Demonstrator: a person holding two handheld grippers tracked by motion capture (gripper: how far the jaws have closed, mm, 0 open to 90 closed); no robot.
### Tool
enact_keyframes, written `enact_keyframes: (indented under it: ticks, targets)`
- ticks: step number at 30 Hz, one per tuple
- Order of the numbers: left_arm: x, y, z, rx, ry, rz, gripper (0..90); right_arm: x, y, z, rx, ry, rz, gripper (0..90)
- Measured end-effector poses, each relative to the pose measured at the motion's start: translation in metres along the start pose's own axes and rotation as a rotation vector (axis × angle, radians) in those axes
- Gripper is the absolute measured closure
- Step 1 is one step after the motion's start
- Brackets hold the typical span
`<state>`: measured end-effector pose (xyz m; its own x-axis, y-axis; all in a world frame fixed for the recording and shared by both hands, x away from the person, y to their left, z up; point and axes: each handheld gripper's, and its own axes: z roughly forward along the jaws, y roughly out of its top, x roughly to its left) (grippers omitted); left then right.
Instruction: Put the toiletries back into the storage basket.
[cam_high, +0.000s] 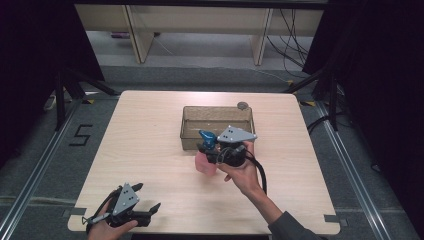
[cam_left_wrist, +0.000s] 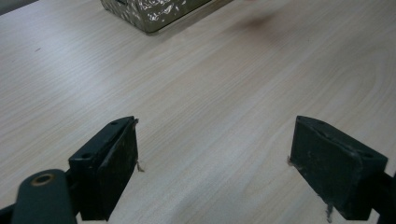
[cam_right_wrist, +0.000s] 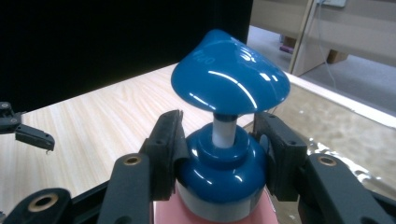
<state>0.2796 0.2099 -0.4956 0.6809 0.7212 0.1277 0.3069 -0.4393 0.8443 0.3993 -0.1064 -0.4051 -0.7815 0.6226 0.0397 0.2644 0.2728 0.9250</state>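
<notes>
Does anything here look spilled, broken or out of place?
Nothing stands out. The right gripper grips the pink pump bottle by its blue collar beside the clear bin. The left gripper rests open at the table's near edge.

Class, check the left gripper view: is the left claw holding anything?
No. The left claw is open, with bare table between its jaws.

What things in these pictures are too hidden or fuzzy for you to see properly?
- Pink bottle: in the high view the right gripper and hand cover most of its body; in the right gripper view the bottom edge cuts it off.
- Writing on the blue pump head: too small and shiny to read.
- Clear bin: the left gripper view's top edge leaves just a corner.
- Small round thing behind the bin: too small to identify.
</notes>
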Motion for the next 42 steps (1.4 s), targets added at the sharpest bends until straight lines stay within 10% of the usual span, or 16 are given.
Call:
enact_keyframes:
  ticks: [42]
  targets:
    - [-0.001, 0.000, -0.001, -0.002, 0.002, -0.001, 14.6, -0.058, 0.050, -0.022, -0.028, -0.124, 0.013, 53.9]
